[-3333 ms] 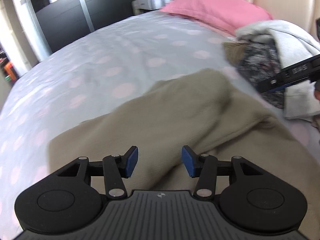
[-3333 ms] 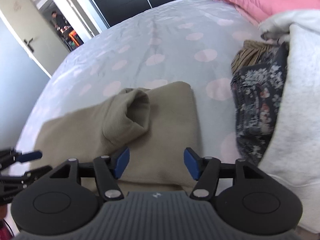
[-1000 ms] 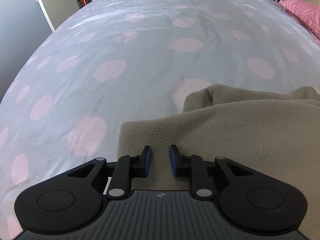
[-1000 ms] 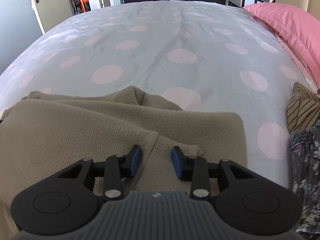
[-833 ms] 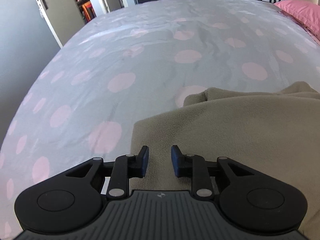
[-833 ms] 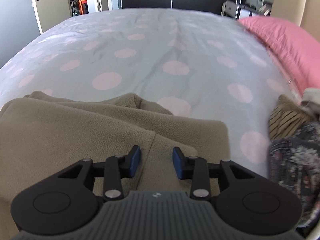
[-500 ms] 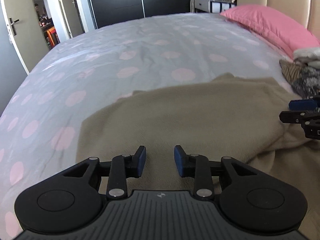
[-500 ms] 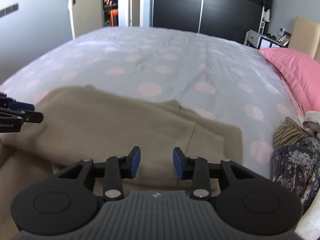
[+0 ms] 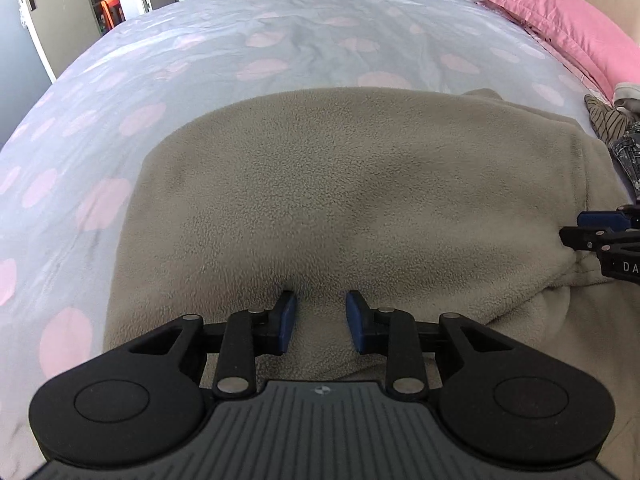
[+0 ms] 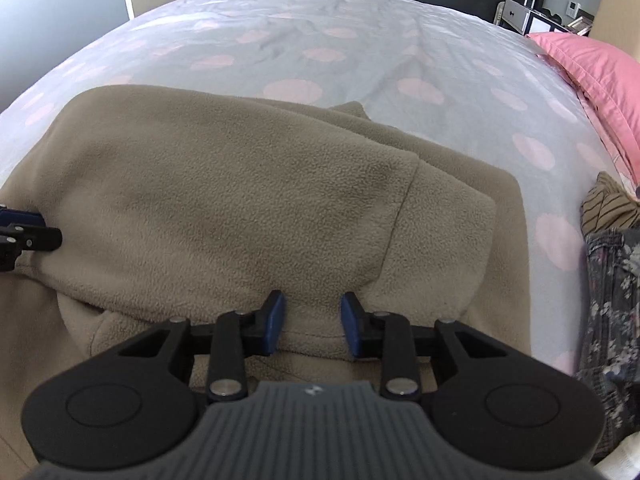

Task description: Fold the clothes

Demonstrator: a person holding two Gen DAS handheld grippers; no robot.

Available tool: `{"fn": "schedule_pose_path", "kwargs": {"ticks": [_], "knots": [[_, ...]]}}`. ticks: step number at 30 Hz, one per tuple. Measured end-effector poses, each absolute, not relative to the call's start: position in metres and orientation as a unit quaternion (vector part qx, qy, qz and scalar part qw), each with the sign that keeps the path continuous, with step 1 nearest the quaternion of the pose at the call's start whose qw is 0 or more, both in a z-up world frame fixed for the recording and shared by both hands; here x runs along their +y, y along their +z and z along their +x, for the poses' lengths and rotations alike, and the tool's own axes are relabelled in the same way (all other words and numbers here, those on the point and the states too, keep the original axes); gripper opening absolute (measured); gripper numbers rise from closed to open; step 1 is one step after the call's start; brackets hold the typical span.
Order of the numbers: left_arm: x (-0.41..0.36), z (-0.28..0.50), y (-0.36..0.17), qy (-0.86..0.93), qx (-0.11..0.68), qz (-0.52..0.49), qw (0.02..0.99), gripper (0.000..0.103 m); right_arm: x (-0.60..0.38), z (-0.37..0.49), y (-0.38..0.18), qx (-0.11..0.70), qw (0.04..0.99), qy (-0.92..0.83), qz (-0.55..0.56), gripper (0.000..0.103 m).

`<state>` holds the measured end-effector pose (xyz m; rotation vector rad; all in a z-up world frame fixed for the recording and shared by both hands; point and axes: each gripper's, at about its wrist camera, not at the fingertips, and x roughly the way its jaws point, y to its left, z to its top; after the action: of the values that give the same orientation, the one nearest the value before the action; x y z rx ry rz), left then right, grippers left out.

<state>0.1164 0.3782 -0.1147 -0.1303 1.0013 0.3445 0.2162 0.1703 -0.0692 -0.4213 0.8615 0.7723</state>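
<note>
Fleece garment (image 9: 360,184): taupe cloth, matt, nubby pile, soft-looking. Bedsheet (image 9: 304,40) beyond fleece: thin smooth cloth w/ faint sheen, creased, grey w/ pink dots. Pillow (image 9: 560,12), right of fleece: pink woven cloth, matt. Striped fabric (image 10: 608,204) and floral fabric (image 10: 608,280), right of fleece: woven, matt. Left gripper (image 9: 320,322), right gripper (image 10: 312,318): black matt plastic, ribbed grey housing, blue pads, bright metal pivot pins.
</note>
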Motion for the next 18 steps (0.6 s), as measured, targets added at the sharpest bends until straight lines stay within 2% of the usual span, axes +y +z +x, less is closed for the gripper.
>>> {"fn": "schedule_pose_path", "kwargs": {"ticks": [10,14,16,18], "knots": [[0.325,0.031,-0.059,0.131,0.437,-0.036,0.889,0.029,0.110,0.135,-0.010,0.339,0.811,0.421,-0.222,0.041],[0.293,-0.011,-0.052,0.112,0.433,-0.017,0.894,0.029,0.077,0.095,0.004,0.348,0.794,0.450,-0.217,0.041],[0.276,-0.031,-0.052,0.102,0.430,-0.006,0.897,0.029,0.061,0.074,0.007,0.344,0.785,0.467,-0.219,0.047],[0.260,-0.048,-0.052,0.094,0.427,0.006,0.900,0.031,0.048,0.052,0.008,0.334,0.780,0.477,-0.227,0.048]]}}
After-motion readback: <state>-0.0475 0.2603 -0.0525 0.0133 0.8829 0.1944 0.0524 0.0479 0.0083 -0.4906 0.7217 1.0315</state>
